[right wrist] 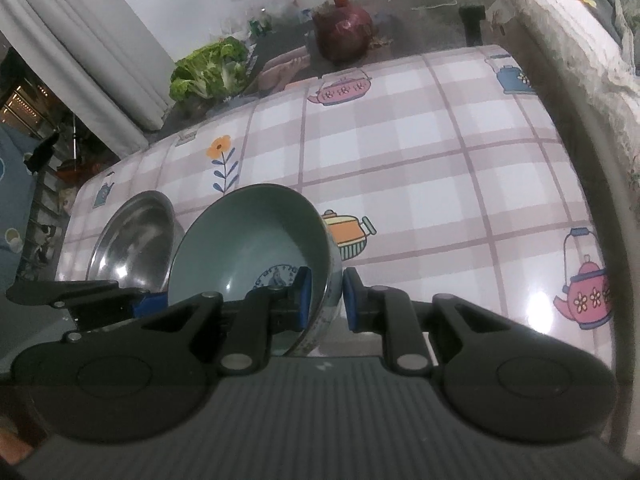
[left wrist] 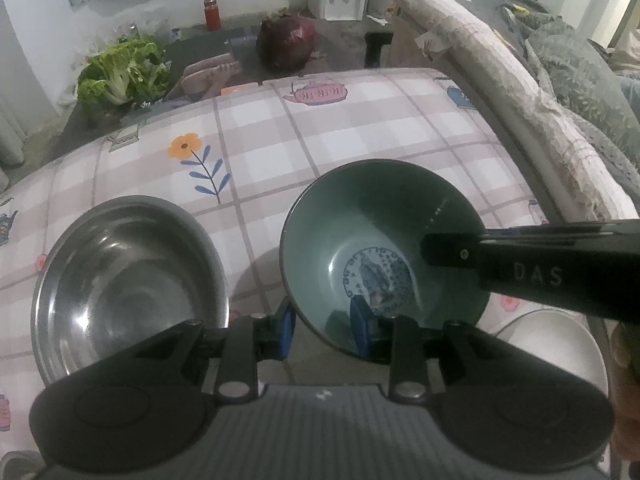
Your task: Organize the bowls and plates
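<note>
Both tools pinch the green bowl's [right wrist: 256,240] rim: the right tool [right wrist: 324,300] narrowly across its right wall, the left tool [left wrist: 322,330] across the near edge. It sits tilted, seemingly lifted, beside the steel bowl [left wrist: 128,276], so nesting remains undone. A white bowl [left wrist: 556,344] waits near the tabletop's [right wrist: 420,168] edge; open room lies ahead.

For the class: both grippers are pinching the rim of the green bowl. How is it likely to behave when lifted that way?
The green bowl looks glazed and glossy, so its rim may slip between the right gripper pads. It appears rigid, probably ceramic, so likely heavy and breakable if dropped. Already tilted, it could swing if the left gripper lets go.
</note>
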Motion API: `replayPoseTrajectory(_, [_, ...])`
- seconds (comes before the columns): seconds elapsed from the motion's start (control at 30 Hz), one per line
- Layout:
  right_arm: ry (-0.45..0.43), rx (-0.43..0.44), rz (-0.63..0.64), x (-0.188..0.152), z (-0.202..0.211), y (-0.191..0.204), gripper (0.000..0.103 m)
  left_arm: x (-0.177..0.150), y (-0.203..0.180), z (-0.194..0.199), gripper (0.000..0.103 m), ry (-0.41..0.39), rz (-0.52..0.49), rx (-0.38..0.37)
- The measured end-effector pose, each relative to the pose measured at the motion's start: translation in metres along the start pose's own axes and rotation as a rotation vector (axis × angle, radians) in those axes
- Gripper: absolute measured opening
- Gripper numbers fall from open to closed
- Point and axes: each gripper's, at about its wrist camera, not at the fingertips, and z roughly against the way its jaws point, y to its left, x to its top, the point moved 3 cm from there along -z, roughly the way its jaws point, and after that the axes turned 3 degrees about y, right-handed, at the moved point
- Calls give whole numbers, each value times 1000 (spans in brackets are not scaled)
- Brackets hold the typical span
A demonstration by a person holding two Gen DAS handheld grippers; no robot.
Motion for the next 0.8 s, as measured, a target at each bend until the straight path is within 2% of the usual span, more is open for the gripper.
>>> replayPoseTrajectory(0.4, [-26,-4,36,9,18,32,16,-1,21,31,31,-52,40,-2])
replayPoseTrajectory(0.8, [-30,31,126,23,18,108,16,-7,85,70,31,-120,126,42])
